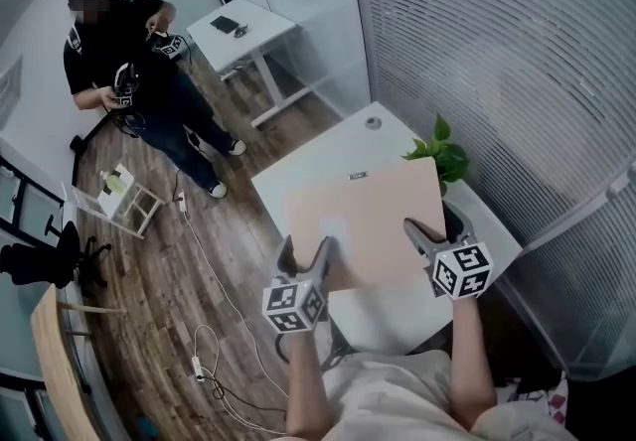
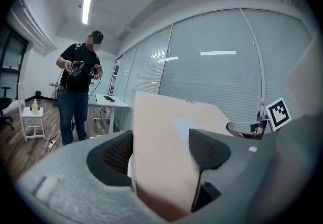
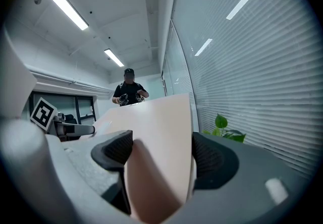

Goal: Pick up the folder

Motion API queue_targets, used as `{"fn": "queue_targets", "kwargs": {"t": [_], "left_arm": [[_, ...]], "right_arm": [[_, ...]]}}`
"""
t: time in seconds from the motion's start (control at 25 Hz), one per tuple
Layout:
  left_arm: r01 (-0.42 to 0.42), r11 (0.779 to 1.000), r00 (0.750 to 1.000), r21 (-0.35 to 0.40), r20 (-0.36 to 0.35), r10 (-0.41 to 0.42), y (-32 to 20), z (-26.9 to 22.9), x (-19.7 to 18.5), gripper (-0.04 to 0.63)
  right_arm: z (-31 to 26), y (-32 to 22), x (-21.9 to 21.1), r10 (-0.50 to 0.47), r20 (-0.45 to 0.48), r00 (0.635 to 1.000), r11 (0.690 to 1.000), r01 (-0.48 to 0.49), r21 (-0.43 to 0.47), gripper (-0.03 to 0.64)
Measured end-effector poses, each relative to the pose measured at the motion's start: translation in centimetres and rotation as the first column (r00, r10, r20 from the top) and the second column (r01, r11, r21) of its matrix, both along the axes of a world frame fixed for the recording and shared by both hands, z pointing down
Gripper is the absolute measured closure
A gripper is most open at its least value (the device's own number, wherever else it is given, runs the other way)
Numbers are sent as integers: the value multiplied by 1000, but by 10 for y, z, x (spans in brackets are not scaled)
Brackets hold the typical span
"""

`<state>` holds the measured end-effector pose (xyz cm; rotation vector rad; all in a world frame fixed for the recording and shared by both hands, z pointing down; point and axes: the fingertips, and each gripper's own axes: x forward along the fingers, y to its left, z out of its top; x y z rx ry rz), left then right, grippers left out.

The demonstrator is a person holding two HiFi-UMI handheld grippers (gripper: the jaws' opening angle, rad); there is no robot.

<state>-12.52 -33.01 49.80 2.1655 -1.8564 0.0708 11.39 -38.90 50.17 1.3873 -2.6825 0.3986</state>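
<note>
Over the desk [image 1: 316, 167], the folder [image 1: 370, 220] is held by two of its edges. Its near left edge is clamped between the jaws of the left gripper [image 1: 306, 250], its right edge between those of the right gripper [image 1: 427, 232]. Just beyond, a plant [image 1: 444, 156] is seen; well apart, a person [image 1: 129, 62] is standing.

You are in an office. In the head view a white desk [image 1: 328, 163] stands below you at centre and a second white desk [image 1: 243, 32] sits at top centre, both on wood-look flooring [image 1: 149, 260]. Glass partition walls with slatted blinds [image 1: 477, 52] fill the right side. A black office chair [image 1: 40, 265] is at the left edge. Strip lights [image 2: 87, 8] run along the ceiling at the upper left of the left gripper view.
</note>
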Motion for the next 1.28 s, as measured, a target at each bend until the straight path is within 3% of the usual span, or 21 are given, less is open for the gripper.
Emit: {"fn": "queue_targets", "kwargs": {"t": [1.28], "left_arm": [[49, 999, 999, -1, -16, -49, 8, -2, -24, 232]], "right_arm": [[-1, -8, -29, -44, -40, 998, 999, 44, -3, 247]]}}
